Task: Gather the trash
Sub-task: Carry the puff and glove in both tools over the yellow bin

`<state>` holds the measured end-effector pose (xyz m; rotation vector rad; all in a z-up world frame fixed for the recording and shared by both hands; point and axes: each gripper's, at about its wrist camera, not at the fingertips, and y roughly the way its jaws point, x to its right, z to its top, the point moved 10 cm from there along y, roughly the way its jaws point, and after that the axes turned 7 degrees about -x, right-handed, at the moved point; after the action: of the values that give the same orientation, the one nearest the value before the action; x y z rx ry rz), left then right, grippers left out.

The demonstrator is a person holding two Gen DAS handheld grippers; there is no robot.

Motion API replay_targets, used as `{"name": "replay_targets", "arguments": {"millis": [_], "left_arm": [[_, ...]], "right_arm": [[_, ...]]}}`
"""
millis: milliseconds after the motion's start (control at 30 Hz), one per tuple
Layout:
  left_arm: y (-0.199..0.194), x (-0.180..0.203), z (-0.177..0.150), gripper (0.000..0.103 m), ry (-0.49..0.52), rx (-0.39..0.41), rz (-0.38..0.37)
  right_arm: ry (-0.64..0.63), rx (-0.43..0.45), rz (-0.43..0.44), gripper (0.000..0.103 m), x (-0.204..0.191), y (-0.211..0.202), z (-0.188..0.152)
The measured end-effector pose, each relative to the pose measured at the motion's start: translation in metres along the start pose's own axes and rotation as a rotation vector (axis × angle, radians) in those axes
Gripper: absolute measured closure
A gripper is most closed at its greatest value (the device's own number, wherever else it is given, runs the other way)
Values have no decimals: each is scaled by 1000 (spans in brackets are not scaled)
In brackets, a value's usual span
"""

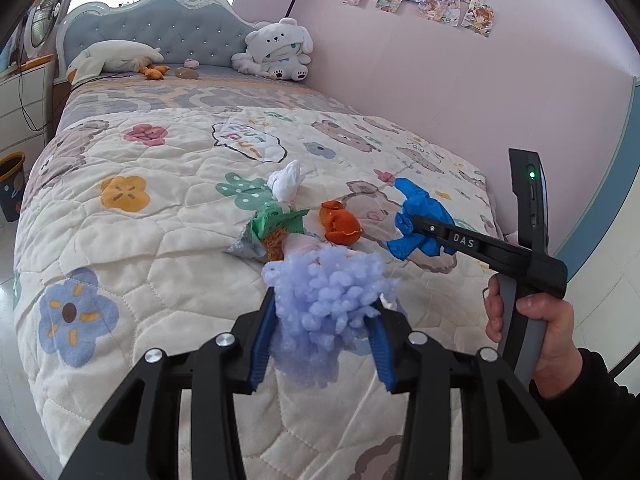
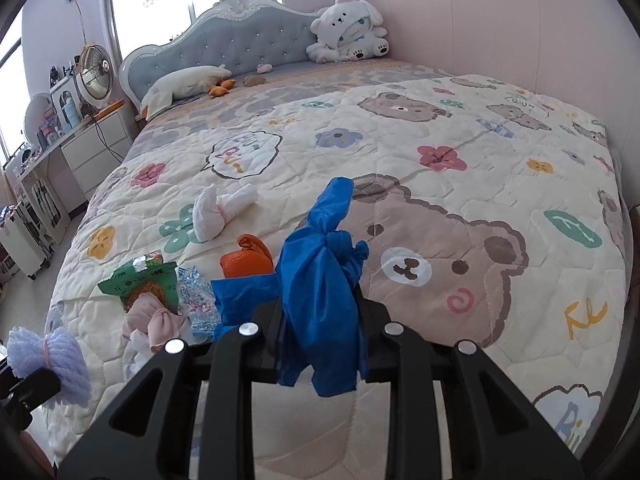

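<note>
1. The left gripper point(image 1: 326, 320) has its fingers clamped on a fluffy lilac bundle of yarn-like foam strands point(image 1: 330, 294), held clear above the patchwork quilt with cartoon bears and flowers point(image 1: 160, 240). The blue pads point(image 1: 262, 344) press on both sides of the tuft, so the hold looks sound; keeping steady pressure matters, since such soft stuff can slide out.

2. The right gripper point(image 2: 320, 320) has its fingers closed on a knotted blue plastic glove or bag point(image 2: 320, 276), which hangs limp from them over the quilt. The bite sits on thin film below the knot. A loose tail dangles toward the bed and could snag, so lift straight up before carrying sideways.

3. Carry both pieces away without dragging them through the remaining litter: a curl of orange peel point(image 1: 340, 226), a torn green snack wrapper point(image 1: 280, 222), a twisted white tissue point(image 1: 286, 182), a pink rag point(image 2: 160, 320) and a crinkled clear blue-dotted wrapper point(image 2: 198, 300).

4. A dark bin with an orange rim point(image 1: 12, 184) stands on the floor at the far side of the bed; that seems the likely drop point. Release over its mouth, one hand at a time.

5. Leave the white plush toy point(image 1: 276, 54) alone; it is no trash.
</note>
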<state>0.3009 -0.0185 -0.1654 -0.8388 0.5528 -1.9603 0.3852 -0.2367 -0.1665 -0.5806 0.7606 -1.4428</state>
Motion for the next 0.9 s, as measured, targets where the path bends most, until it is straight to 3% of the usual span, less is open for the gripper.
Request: {"name": "replay_targets", "arguments": {"millis": [900], "left_arm": [[-65, 49, -2, 63, 36, 57, 73]], "right_arm": [[-7, 129, 35, 79, 11, -149, -30]]}}
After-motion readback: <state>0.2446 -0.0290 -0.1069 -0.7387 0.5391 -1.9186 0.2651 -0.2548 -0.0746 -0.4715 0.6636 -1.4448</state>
